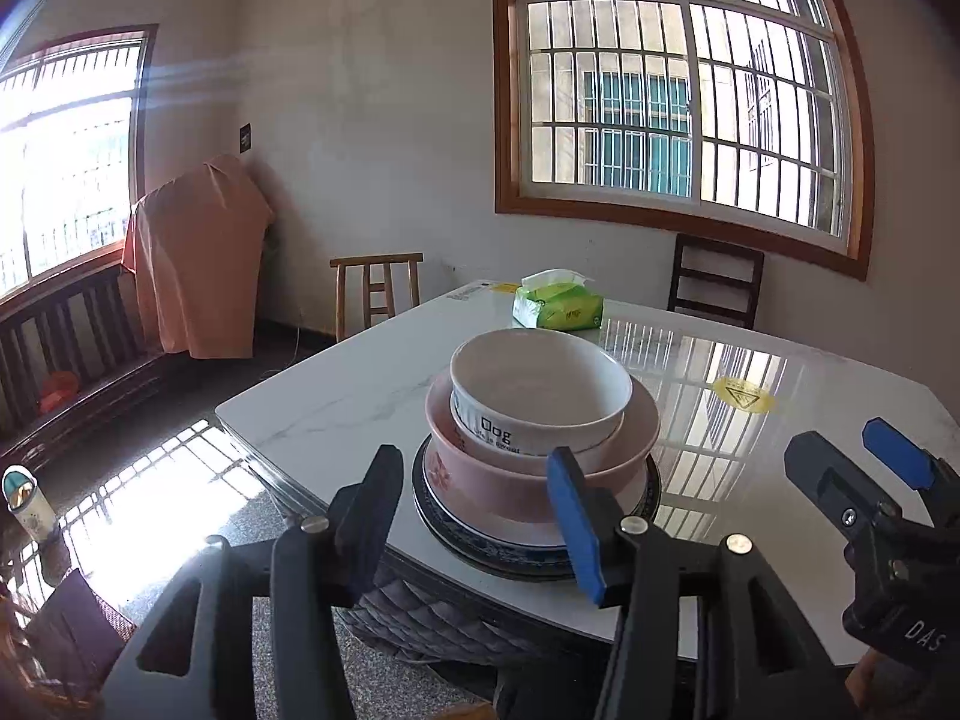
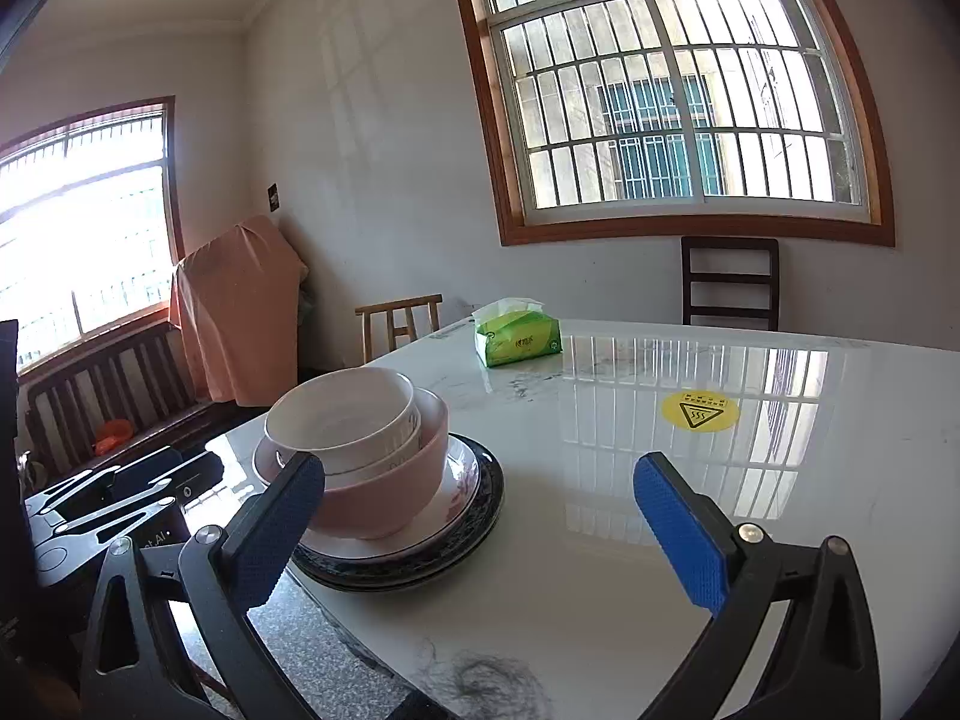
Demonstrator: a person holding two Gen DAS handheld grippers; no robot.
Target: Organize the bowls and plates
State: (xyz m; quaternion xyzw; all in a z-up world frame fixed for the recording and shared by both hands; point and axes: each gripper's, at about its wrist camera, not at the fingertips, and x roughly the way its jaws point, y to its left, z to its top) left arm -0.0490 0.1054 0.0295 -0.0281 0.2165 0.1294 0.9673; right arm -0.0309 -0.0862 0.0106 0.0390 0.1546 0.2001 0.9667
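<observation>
A stack of dishes stands near the table's front left corner. A white bowl [image 1: 540, 384] marked "Dog" nests in a pink bowl [image 1: 510, 480], on a white floral plate [image 1: 444, 495] and dark blue-rimmed plates [image 1: 510, 561]. The same stack shows in the right wrist view, with the white bowl [image 2: 342, 420], the pink bowl [image 2: 390, 486] and the dark plates [image 2: 420, 564]. My left gripper [image 1: 474, 510] is open and empty, just in front of the stack. My right gripper [image 2: 480, 522] is open and empty, to the right of the stack; it also shows in the left wrist view [image 1: 852, 468].
The white marble table [image 2: 600, 540] has a green tissue pack [image 2: 519, 339] at the back and a yellow warning sticker [image 2: 699, 411]. Chairs stand behind the table [image 2: 729, 288] and at its left [image 2: 399, 318]. A bench [image 2: 108, 396] lies under the left window.
</observation>
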